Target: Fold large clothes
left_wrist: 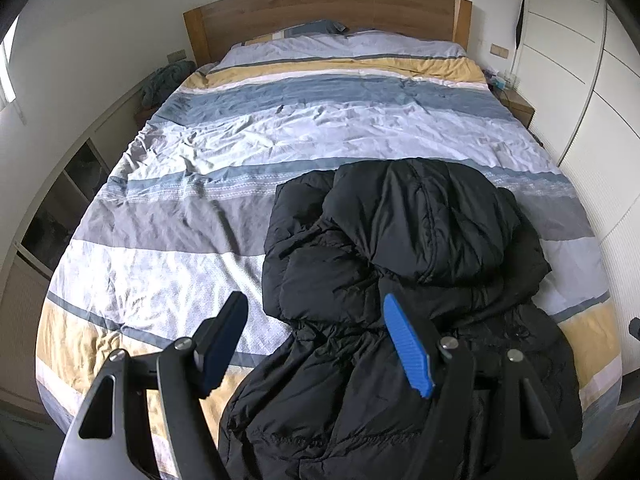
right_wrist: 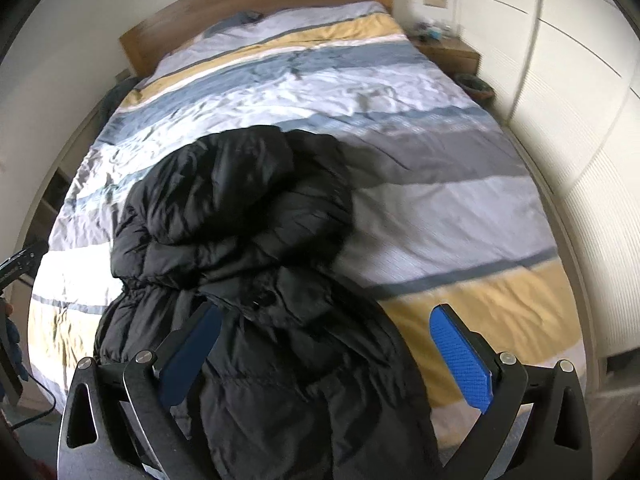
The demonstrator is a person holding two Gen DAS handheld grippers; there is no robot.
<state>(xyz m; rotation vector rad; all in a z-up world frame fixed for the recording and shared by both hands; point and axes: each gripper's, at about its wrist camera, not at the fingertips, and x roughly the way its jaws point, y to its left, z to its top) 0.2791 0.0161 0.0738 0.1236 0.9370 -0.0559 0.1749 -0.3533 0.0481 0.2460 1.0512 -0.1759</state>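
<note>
1. One garment matters here: a black puffer jacket lying on the striped duvet of the bed, at the foot end, with its hood bunched at the far end and its body running back toward the grippers and under them.
2. The jacket's long axis runs roughly straight away from both grippers, from the near edge of the bed toward the wooden headboard. Any fold across its length therefore means carrying the near end forward, away from the grippers.
3. The left gripper hangs above the near part of the jacket with its jaws spread and nothing between the pads. The jacket's left edge falls between its fingers, so the bulk of the coat lies ahead and to this gripper's right, bare duvet to its left.
4. The right gripper is also spread, as wide as it goes, and holds nothing. From it the jacket lies ahead and to the left, its right edge passing between the fingers, with yellow-striped duvet showing to the right.
5. Judging from this, the two grippers bracket the near end of the jacket, one at each side edge, and neither is clearly nearer. The hood end is well ahead of both.
6. The next move probably calls for both grippers to drop onto the near edges. Thick, slippery padding may slide from a shallow pinch.
</note>
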